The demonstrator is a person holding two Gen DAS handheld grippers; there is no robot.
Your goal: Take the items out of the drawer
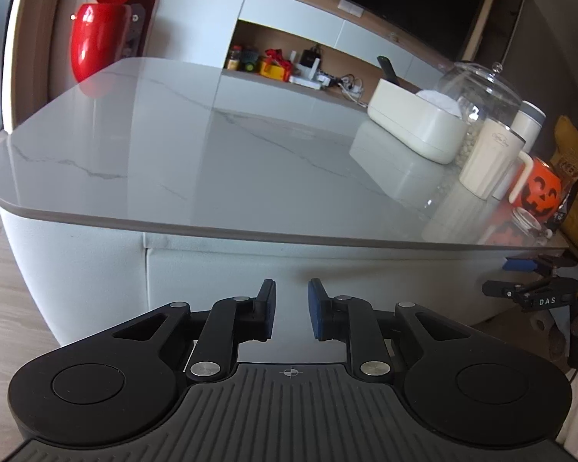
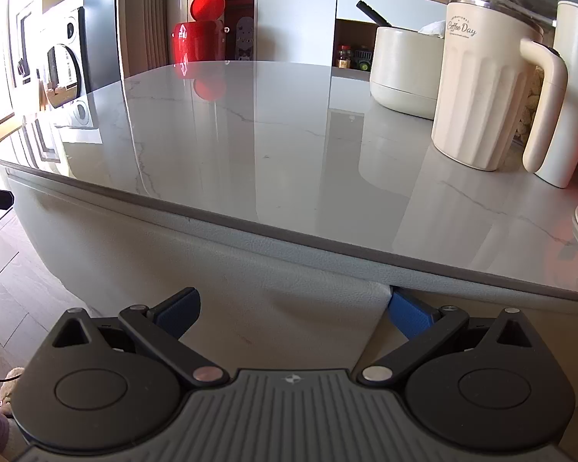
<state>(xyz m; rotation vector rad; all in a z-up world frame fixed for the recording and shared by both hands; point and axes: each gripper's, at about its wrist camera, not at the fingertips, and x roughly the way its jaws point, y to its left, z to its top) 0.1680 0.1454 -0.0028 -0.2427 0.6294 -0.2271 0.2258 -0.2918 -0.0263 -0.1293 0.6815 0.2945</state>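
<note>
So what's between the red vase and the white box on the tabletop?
Nothing: in the left wrist view, bare tabletop runs from the red vase to the white box.

Both wrist cameras sit low and close before the tabletop [image 1: 212, 177] edge, looking across it toward 12 o'clock. The left view stands further back and leftward. They share the cream mug [image 2: 478, 88], at 3 o'clock in the left view.
</note>
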